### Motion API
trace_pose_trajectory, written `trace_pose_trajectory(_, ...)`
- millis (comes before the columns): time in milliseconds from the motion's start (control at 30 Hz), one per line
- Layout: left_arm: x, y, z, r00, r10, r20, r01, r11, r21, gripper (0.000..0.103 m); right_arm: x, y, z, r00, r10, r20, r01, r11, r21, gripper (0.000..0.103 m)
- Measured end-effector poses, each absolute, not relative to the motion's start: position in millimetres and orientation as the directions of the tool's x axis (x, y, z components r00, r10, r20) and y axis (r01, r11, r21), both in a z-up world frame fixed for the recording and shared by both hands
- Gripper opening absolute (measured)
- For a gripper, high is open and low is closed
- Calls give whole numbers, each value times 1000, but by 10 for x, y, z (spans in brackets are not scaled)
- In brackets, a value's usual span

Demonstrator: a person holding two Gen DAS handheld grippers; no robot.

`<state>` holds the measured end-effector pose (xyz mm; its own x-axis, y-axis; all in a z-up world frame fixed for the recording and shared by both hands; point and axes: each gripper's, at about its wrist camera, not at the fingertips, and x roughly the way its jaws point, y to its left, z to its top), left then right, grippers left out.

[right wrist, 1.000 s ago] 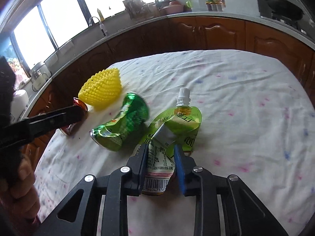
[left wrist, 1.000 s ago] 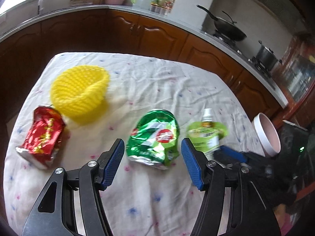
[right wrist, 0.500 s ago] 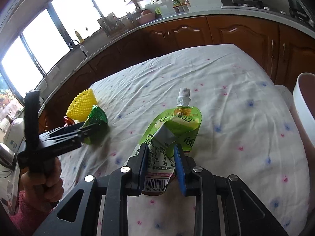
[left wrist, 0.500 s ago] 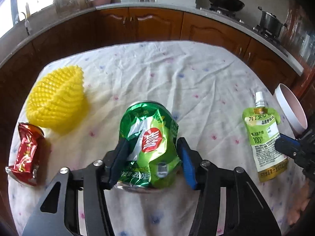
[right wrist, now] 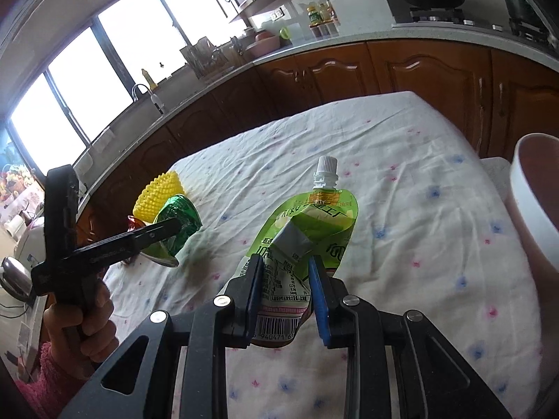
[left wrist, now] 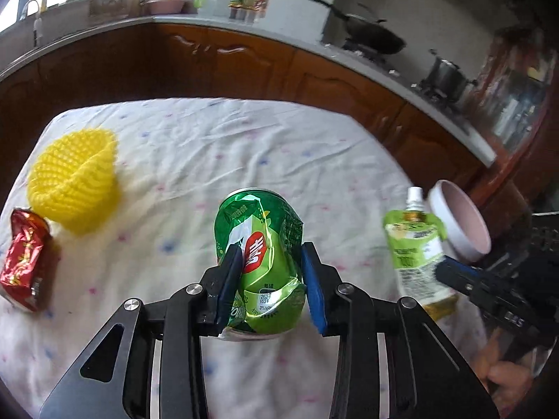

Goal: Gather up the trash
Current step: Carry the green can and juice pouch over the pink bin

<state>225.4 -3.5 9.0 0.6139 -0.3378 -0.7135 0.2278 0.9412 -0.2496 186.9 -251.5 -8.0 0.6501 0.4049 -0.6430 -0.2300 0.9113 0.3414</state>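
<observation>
Squeezing a crushed green can (left wrist: pixel 260 262), the left gripper (left wrist: pixel 270 279) has its two blue fingers (left wrist: pixel 313 293) pressed on the can's sides. The can is dented and points away from the camera, held up over the white cloth with little dots that covers the worktop (left wrist: pixel 244 146). To the far left sits a yellow bumpy basket (left wrist: pixel 73 181) on the cloth. Just beside it, nearer and at the left edge, lies a crushed red can (left wrist: pixel 24 262). On the right, a green drink pouch (left wrist: pixel 417 251) with a white cap is held up by the other gripper, whose blue finger tip shows at its lower end. A pink bowl (left wrist: pixel 461 223) with a white rim is just behind the pouch at the right edge of the worktop.

From the right wrist camera, the right gripper (right wrist: pixel 284 286) pinches the bottom end of the green drink pouch (right wrist: pixel 307 234) between its fingers (right wrist: pixel 318 296). The pouch's cap points far away, and its body hangs above the cloth (right wrist: pixel 401 181). The pink bowl (right wrist: pixel 534 209) fills the right edge, near the pouch. On the left, the left gripper (right wrist: pixel 167 227) holds the green can (right wrist: pixel 178 220) up in the air, with a hand (right wrist: pixel 80 324) in a pink sleeve around its handle. The yellow basket (right wrist: pixel 159 195) sits just behind the can. A bit of the red can (right wrist: pixel 134 222) peeks out beside it.
</observation>
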Motion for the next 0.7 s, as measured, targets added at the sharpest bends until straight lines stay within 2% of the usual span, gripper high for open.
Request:
trace_pose_trajectory(367, 2049, -766, 200, 554, -486, -676, 349, 873, -342, 33, 1614, -3053, 72, 706, 340, -621, -156, 930, 332, 27)
trace_pose_trajectory(700, 1961, -1427, 300, 499, -555, -665, 447, 823, -351, 33, 1341, -3658, 176, 757, 252, -603, -53, 943, 328, 27)
